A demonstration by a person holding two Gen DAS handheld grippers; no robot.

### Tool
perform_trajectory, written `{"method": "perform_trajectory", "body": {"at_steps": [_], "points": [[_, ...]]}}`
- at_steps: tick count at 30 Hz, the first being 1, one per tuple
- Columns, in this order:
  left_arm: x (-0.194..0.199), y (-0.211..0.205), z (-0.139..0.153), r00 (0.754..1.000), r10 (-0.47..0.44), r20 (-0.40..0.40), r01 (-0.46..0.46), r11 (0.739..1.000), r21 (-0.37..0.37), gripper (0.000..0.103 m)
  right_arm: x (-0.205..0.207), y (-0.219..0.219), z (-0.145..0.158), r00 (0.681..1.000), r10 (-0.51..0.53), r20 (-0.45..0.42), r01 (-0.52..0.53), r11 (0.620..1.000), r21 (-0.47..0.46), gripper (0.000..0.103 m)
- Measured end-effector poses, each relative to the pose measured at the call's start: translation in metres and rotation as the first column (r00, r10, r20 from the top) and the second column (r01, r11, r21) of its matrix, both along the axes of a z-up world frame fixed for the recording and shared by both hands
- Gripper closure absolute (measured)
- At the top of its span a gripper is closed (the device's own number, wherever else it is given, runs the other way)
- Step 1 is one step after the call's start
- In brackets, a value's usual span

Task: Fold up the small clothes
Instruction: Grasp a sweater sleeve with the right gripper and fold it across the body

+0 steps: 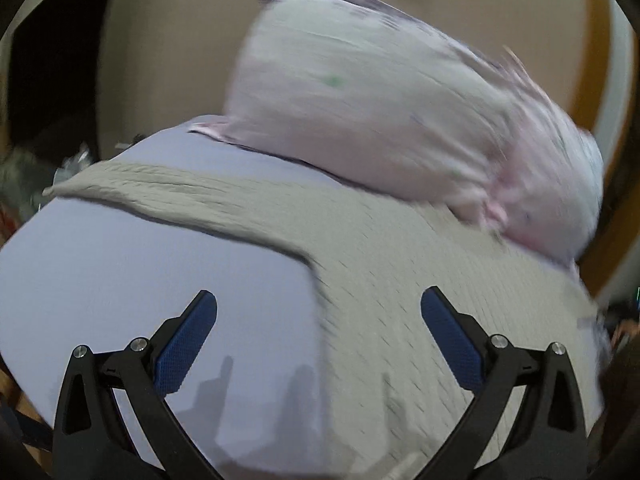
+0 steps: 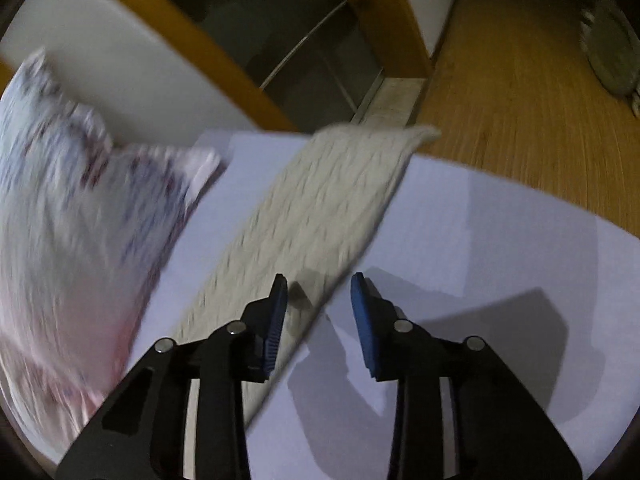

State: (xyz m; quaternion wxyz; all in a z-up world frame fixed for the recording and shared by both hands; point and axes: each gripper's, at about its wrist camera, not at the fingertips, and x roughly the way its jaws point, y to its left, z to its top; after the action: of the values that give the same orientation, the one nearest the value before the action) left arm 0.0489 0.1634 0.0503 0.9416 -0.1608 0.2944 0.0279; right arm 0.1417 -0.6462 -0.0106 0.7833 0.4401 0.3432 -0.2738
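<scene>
A beige knitted garment lies spread on a pale lilac table top, one sleeve stretching left. A pale pink patterned garment lies bunched over its far side, blurred. My left gripper is open and empty above the knit's edge. In the right wrist view a sleeve of the knit runs diagonally to the table's far edge, and the pink garment lies at the left. My right gripper is open and empty, its fingers either side of the sleeve's near edge.
The table ends at the far side above a wooden floor. A wooden-framed glass door or cabinet stands behind. Dark clutter lies beyond the table's left edge.
</scene>
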Motion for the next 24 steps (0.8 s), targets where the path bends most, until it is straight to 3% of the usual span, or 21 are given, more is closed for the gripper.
{"method": "perform_trajectory", "body": {"at_steps": [4,6,8,9,11,12,15,16,17,20,23,24], "points": [[0.006,0.041,-0.001,0.991,0.129,0.029,-0.128,0.991,-0.045,0.001,0.02,-0.032,-0.001,0.997,-0.067,0.029,0.067,0.998,0.007,0.081],[0.009,0.056,-0.004,0.983,0.181,0.016,-0.181,0.983,-0.013,0.001,0.031,-0.042,-0.004,0.997,-0.079,0.018,0.079,0.996,-0.028,0.092],[0.015,0.07,-0.004,0.975,0.223,0.0,-0.223,0.975,0.022,0.001,0.03,-0.045,0.001,0.998,-0.064,0.022,0.064,0.997,-0.047,0.093],[0.017,0.078,-0.004,0.971,0.238,-0.003,-0.238,0.971,0.03,0.001,0.035,-0.032,0.014,0.999,-0.037,0.032,0.041,0.991,-0.125,0.094],[0.022,0.093,-0.003,0.967,0.256,0.002,-0.256,0.966,0.027,0.001,0.047,0.014,0.054,0.993,0.098,0.06,-0.072,0.936,-0.344,0.094],[0.02,0.101,-0.004,0.964,0.266,0.004,-0.266,0.964,0.026,0.001,0.051,0.038,0.07,0.984,0.162,0.072,-0.119,0.905,-0.409,0.094],[0.029,0.124,-0.007,0.951,0.31,-0.022,-0.31,0.951,-0.013,0.001,0.06,0.128,0.117,0.91,0.397,0.118,-0.272,0.787,-0.554,0.094],[0.03,0.129,-0.009,0.947,0.321,-0.034,-0.322,0.946,-0.031,0.001,0.061,0.161,0.128,0.867,0.481,0.13,-0.325,0.745,-0.583,0.094],[0.031,0.138,-0.014,0.939,0.338,-0.059,-0.342,0.937,-0.072,0.001,0.061,0.209,0.14,0.795,0.59,0.137,-0.398,0.679,-0.617,0.094],[0.028,0.159,-0.027,0.924,0.365,-0.117,-0.382,0.897,-0.221,0.001,0.055,0.31,0.145,0.619,0.778,0.104,-0.544,0.521,-0.658,0.094],[0.023,0.17,-0.032,0.906,0.396,-0.15,-0.424,0.856,-0.297,0.001,0.051,0.43,0.116,0.363,0.932,-0.025,-0.721,0.263,-0.641,0.089],[0.024,0.172,-0.031,0.899,0.409,-0.159,-0.438,0.85,-0.294,0.001,0.048,0.47,0.097,0.257,0.962,-0.094,-0.789,0.152,-0.596,0.083]]}}
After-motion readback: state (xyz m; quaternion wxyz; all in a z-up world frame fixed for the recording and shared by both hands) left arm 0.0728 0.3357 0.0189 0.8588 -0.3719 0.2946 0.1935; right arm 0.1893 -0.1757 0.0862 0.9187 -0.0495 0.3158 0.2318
